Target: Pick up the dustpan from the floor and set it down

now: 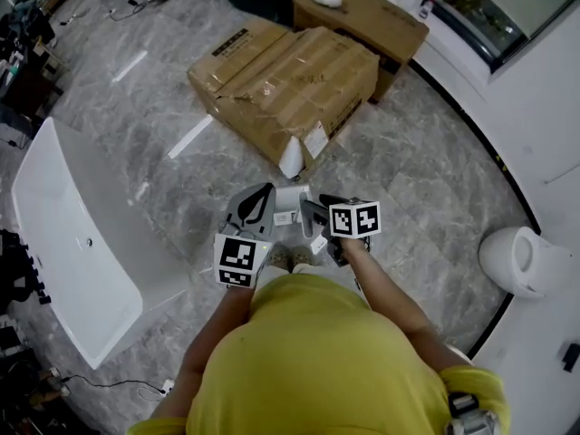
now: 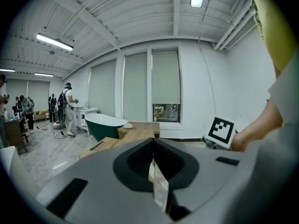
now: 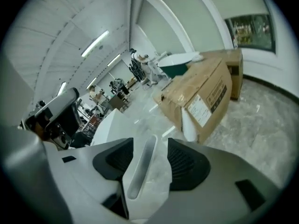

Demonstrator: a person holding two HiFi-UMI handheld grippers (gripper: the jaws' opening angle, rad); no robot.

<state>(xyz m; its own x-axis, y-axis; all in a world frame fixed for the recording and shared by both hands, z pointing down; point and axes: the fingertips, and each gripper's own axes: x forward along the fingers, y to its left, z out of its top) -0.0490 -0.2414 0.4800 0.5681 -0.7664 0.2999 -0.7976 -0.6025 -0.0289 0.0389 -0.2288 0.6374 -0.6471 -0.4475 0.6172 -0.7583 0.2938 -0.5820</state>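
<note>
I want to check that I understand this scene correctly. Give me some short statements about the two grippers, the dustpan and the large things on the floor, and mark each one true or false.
1. The right gripper has its jaws apart, with the white dustpan between them. True.
2. The left gripper is wide open and empty. False: its jaws are closed on a thin edge of the dustpan.
3. A white bathtub lies at the person's left. True.
4. The cardboard box stands inside the bathtub. False: it rests on the floor, apart from the bathtub.
</note>
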